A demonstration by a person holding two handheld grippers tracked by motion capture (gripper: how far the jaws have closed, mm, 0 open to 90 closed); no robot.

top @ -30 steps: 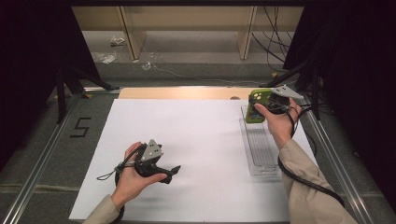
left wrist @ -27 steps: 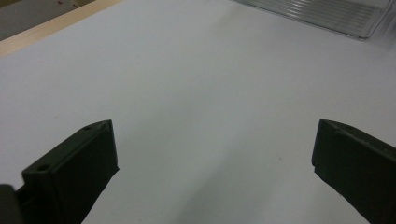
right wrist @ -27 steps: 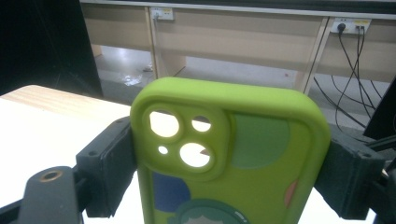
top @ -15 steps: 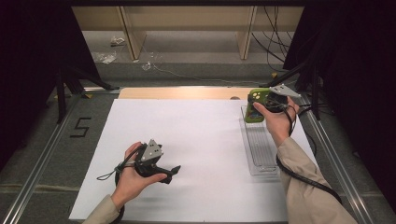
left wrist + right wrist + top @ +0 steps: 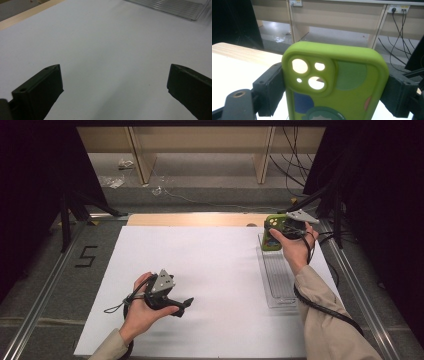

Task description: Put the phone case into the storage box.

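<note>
1. Your right gripper (image 5: 278,227) is clamped on the green phone case (image 5: 333,85): one black jaw presses each long side of it, and the case stands upright between them with its camera cut-outs at the top, facing the gripper's own camera.
2. In the high view the green phone case (image 5: 273,231) sits just past your right hand (image 5: 294,246), raised over the far end of the clear tray (image 5: 280,285). Whether its lower edge touches the tray you cannot tell from here.
3. The clear tray runs back from the jaws of that gripper toward you, lying along the right side of the white sheet (image 5: 210,265).
4. Your left gripper (image 5: 186,304) has its jaws spread wide, with nothing between them but bare white sheet (image 5: 112,57).
5. Ahead of those open jaws and off to their right, a corner of the clear tray (image 5: 175,7) shows, well apart from the jaw tips.
6. Your left hand (image 5: 145,307) holds that gripper low over the near part of the sheet, jaws aimed to your right, well apart from the case.
</note>
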